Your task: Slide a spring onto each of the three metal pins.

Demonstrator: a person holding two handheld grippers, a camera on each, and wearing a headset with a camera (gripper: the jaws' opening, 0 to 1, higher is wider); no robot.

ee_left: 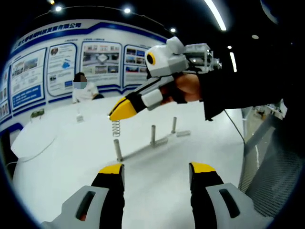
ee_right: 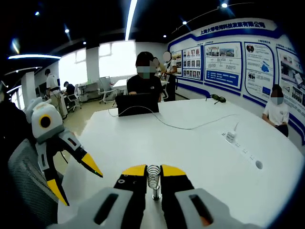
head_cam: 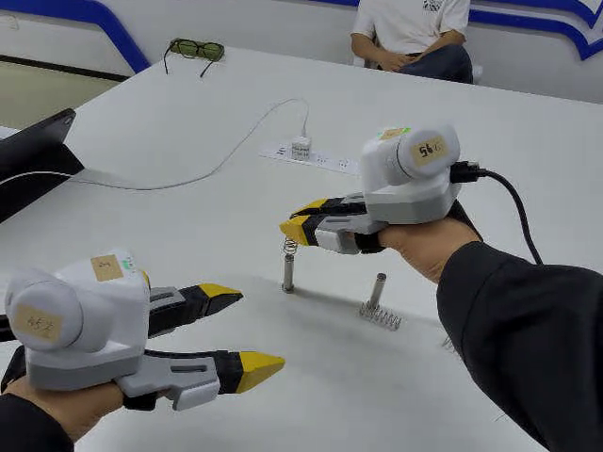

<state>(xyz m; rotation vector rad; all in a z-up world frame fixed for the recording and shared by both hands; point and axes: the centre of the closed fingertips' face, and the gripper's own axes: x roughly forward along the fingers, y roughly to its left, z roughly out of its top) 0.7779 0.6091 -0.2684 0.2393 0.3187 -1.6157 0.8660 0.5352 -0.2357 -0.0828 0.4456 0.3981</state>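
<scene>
Head view: the right gripper [head_cam: 294, 228] reaches in from the right above the white desk [head_cam: 188, 217], its jaws closed on the upper coils of a spring [head_cam: 290, 247]. The spring's long axis is vertical, in line with the upright first pin [head_cam: 288, 274] directly beneath it. Its lower end meets the pin's top, but whether it has passed over the tip cannot be told. A second pin [head_cam: 377, 290] stands upright to the right of the first. A loose spring [head_cam: 380, 317] lies on its side at the base of the second pin, long axis flat on the desk. The left gripper [head_cam: 243, 331] is held low at the near left, well apart from the pins, its jaws wide and holding nothing. In the right gripper view, the held spring stands upright between the yellow jaw tips, with the pin's top just below it. In the left gripper view, a third pin [ee_left: 174, 125] stands upright beyond the other two, all three with vertical axes. Farther back on the desk lie a power strip [head_cam: 311, 158] and a pair of glasses [head_cam: 196, 49].
</scene>
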